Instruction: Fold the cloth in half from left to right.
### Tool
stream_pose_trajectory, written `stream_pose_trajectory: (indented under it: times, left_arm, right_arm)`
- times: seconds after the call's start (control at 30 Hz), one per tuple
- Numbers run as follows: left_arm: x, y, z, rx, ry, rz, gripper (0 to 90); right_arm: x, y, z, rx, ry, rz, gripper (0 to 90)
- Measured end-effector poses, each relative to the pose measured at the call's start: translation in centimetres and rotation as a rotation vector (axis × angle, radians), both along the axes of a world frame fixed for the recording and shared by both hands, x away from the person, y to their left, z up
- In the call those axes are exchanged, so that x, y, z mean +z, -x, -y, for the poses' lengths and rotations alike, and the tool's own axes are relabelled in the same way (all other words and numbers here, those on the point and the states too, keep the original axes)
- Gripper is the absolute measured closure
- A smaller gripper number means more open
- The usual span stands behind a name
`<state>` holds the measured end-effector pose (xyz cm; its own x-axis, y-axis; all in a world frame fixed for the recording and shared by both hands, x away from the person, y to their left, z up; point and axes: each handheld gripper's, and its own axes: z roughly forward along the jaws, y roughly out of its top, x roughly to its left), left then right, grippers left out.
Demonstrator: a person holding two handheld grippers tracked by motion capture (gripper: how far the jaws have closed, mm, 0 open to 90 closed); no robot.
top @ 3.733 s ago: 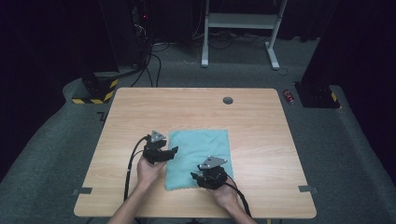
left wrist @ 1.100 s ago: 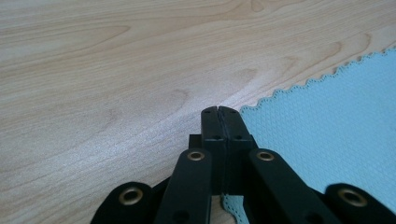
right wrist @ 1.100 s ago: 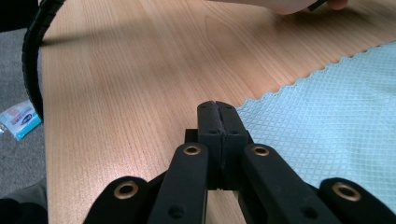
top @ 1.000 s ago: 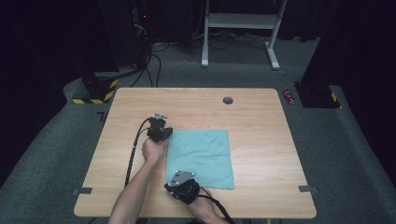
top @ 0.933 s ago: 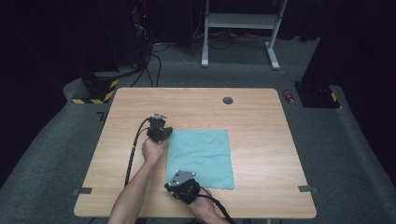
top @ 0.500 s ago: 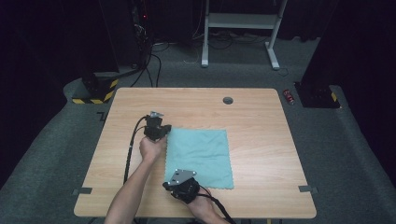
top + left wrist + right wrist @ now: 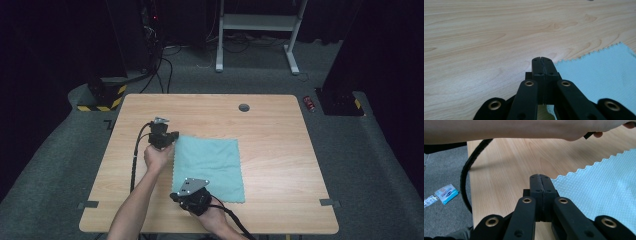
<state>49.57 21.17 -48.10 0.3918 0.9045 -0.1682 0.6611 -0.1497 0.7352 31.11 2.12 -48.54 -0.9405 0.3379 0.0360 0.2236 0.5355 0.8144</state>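
Note:
A teal cloth [image 7: 210, 165] lies flat on the wooden table [image 7: 280, 130]. My left gripper [image 7: 162, 134] is at its far left corner, jaws shut. In the left gripper view the closed tips [image 7: 541, 60] sit just left of the cloth's zigzag edge [image 7: 604, 75], and no cloth shows between them. My right gripper [image 7: 177, 195] is at the near left corner, pointing left, also shut. In the right gripper view its tips [image 7: 540, 177] meet beside the cloth's edge [image 7: 604, 185]. Whether either pinches fabric I cannot tell.
The left forearm [image 7: 511, 130] crosses the top of the right gripper view, with the black cable [image 7: 465, 185] hanging beside it. A round hole [image 7: 244, 107] is in the table's far side. A red can [image 7: 311, 102] and small packets [image 7: 446, 192] lie on the floor.
Several seconds ago both grippers were over the cloth's near half. Over the last second the left gripper drifted slightly left at the far corner; the right stayed put. The cloth stayed flat.

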Motion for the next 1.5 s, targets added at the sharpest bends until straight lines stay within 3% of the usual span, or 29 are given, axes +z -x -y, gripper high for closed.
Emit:
stream_pose_trajectory:
  times: [0.1,0.2,0.43,0.57,0.93,1.2,1.37,1.5]
  left_arm:
    - [1.2,0.1,-0.2,-0.011,0.000,0.026,90.0]
    - [2.0,0.1,-0.3,-0.022,-0.037,0.025,90.0]
    - [3.2,0.5,-1.4,-0.005,-0.047,0.034,90.0]
    - [3.1,0.5,-1.2,-0.009,-0.052,0.032,90.0]
    - [1.3,-0.3,2.2,-0.059,-0.057,0.021,90.0]
    - [0.8,-0.9,4.3,-0.094,-0.074,0.018,90.0]
    - [0.3,-1.0,5.6,-0.112,-0.051,0.012,90.0]
    - [0.4,-1.1,6.3,-0.128,-0.056,0.016,90.0]
  right_arm:
    - [0.4,0.0,-0.3,0.004,-0.012,0.001,90.0]
    - [1.0,0.1,-0.6,0.011,-0.027,0.005,90.0]
    - [2.0,0.1,-0.8,0.024,-0.073,0.013,90.0]
    - [1.6,0.2,-0.3,0.013,-0.078,0.006,90.0]
    - [0.2,0.2,2.2,-0.040,-0.065,-0.007,90.0]
    - [-0.8,0.4,4.1,-0.089,-0.045,-0.012,90.0]
    - [-1.4,0.4,5.3,-0.119,-0.032,-0.018,90.0]
    - [-1.6,0.3,6.3,-0.148,-0.038,-0.028,90.0]
